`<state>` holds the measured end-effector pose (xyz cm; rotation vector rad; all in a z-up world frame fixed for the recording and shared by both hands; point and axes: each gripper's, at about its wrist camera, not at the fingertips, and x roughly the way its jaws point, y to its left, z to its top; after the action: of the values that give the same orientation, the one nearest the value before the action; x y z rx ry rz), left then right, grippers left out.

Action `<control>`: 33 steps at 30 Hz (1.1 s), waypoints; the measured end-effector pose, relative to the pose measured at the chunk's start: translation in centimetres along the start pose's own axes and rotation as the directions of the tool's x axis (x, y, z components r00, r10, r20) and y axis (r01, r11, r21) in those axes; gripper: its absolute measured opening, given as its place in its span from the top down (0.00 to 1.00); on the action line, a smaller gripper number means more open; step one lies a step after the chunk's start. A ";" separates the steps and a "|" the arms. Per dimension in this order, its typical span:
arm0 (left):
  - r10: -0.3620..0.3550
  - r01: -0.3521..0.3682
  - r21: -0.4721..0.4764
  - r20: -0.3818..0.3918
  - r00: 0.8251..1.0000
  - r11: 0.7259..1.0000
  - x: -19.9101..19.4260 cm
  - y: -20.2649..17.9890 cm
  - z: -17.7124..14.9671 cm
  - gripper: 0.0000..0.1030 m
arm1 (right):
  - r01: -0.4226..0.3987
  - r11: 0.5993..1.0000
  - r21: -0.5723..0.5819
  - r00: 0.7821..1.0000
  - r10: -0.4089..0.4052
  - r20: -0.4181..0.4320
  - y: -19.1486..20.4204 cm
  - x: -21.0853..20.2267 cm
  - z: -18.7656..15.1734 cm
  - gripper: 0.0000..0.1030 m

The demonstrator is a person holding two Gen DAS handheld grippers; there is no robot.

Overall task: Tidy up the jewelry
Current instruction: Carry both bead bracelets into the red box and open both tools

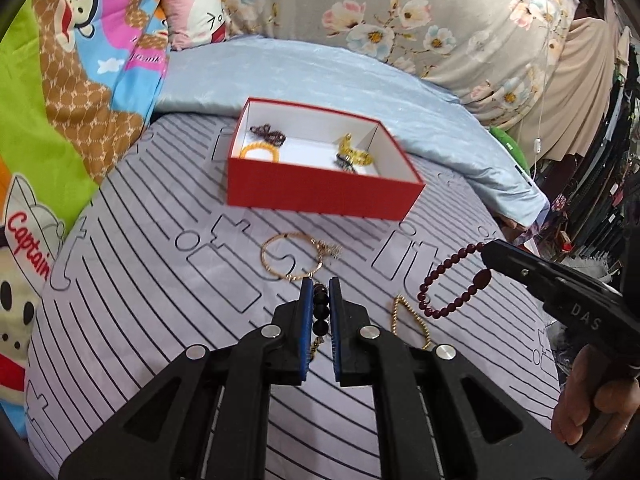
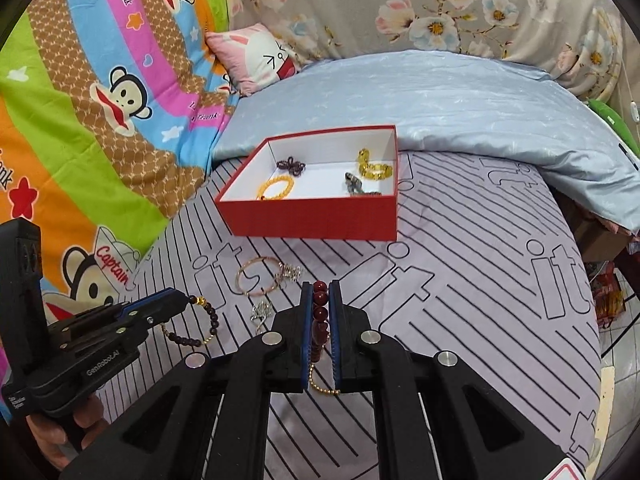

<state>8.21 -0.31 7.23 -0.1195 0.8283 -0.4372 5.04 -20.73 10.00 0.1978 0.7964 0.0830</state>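
Holding a bracelet in each gripper above a bed with a striped lilac sheet (image 1: 160,280).

Left gripper (image 1: 320,292): fingers nearly closed, clamped on a dark bead bracelet (image 1: 321,312) with gold links. In the right wrist view the same gripper (image 2: 182,302) enters from the lower left of the frame, with the dark bead loop (image 2: 200,328) hanging from its tip, clear of the sheet.

Right gripper (image 2: 320,296): fingers nearly closed, clamped on a maroon bead bracelet (image 2: 320,300). In the left wrist view this gripper (image 1: 490,256) comes in from the right edge, and the maroon loop (image 1: 452,288) with one oval bead hangs from its tip.

Red box (image 1: 320,196), open, white inside, sits on the sheet at centre frame, above both grippers. Inside it: a yellow bead bracelet (image 1: 260,152) at the near left, a dark purple piece (image 1: 268,134) at the far left, a clear yellow bead bracelet (image 1: 354,152) and a dark piece (image 1: 344,162) at the right.

Loose on the sheet between box and grippers: a rose-gold bangle (image 1: 292,258) beside a silvery chain (image 2: 292,272). A gold bead chain (image 1: 412,316) lies right of the left gripper. A further small silvery piece (image 2: 262,312) lies below the bangle.

A hand (image 1: 592,400) grips the right gripper's handle at the lower right of the frame.
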 end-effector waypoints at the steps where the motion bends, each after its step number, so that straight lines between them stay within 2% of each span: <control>1: -0.004 0.004 0.004 0.006 1.000 1.000 -0.2 -0.2 0.4 0.93 | -0.001 1.000 0.002 1.000 0.001 0.004 -0.1 -0.1 0.2 0.93; 12: -0.005 0.002 0.035 0.086 0.996 0.999 -0.9 -1.0 5.4 0.93 | 0.004 1.000 -0.015 0.999 -0.004 0.047 -0.5 0.2 3.8 0.93; 22: 0.035 -0.050 0.084 0.174 0.984 0.995 2.1 -1.5 12.8 0.93 | -0.032 0.999 -0.023 0.995 0.034 0.099 -0.2 3.4 11.4 0.93; 28: 0.067 -0.079 0.069 0.160 0.985 0.994 5.7 -0.9 15.4 0.92 | -0.048 0.998 -0.027 0.996 0.050 0.076 0.3 7.1 13.9 0.93; 33: 0.104 -0.113 0.059 0.133 0.986 0.992 8.6 0.0 16.0 0.93 | -0.047 0.999 -0.024 0.998 0.048 0.050 0.8 9.7 14.5 0.93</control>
<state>25.03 -4.98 12.12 -0.0403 0.6883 -0.3503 22.21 -20.66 13.24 0.1967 0.7401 0.1310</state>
